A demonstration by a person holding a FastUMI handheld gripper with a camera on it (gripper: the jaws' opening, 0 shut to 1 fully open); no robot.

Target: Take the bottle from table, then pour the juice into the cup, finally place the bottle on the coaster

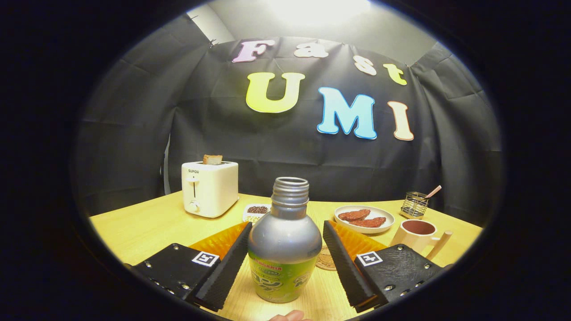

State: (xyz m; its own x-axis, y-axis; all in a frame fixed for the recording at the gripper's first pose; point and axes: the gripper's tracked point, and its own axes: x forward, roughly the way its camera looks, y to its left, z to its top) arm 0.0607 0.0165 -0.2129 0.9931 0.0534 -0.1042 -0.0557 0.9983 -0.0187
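Now I see my gripper (285, 258) with its fingers spread wide; the bottle (284, 249) stands upright between them, the left finger at its side. Coaster (327, 261) lies just beyond, cup (417, 236) farther right on the table (147, 225).

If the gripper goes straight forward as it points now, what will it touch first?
Most likely the bottle. It stands upright between the open fingers of the gripper, with a gap on each side. The wooden table continues behind it, though depth is unclear.
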